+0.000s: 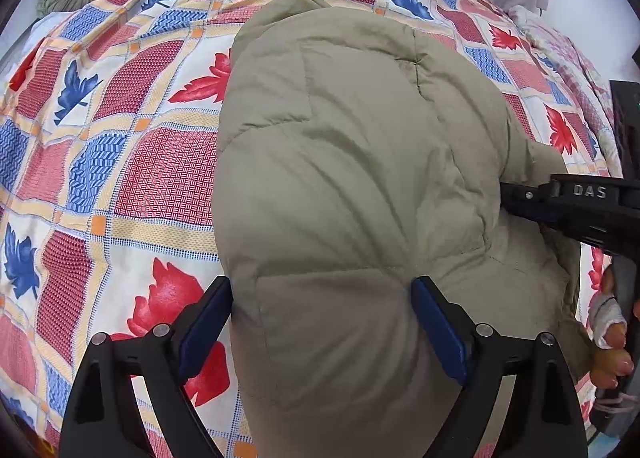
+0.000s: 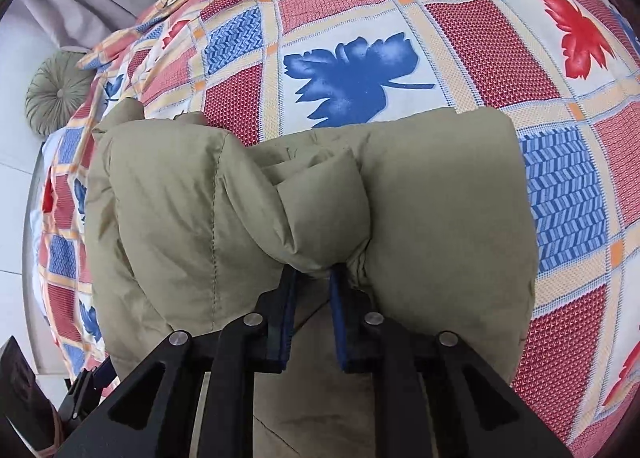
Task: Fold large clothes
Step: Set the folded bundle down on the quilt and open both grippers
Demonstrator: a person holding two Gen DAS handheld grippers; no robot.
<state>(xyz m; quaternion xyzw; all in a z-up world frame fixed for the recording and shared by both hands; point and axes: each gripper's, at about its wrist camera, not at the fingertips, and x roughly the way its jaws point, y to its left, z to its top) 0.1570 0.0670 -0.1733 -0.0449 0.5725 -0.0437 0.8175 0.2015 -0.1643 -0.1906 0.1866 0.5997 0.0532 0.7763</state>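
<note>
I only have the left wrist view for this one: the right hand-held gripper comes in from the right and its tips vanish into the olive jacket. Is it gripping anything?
Observer: Yes. In the right wrist view the right hand-held gripper has its jaws nearly together, pinching a puffy fold of the jacket.
Operator: Where on the jacket is that fold?
Observer: Between two larger padded sections, one on each side of it.
Operator: What lies past the jacket from that side?
Observer: The bedspread, with a large blue leaf print just beyond the jacket's far edge.
</note>
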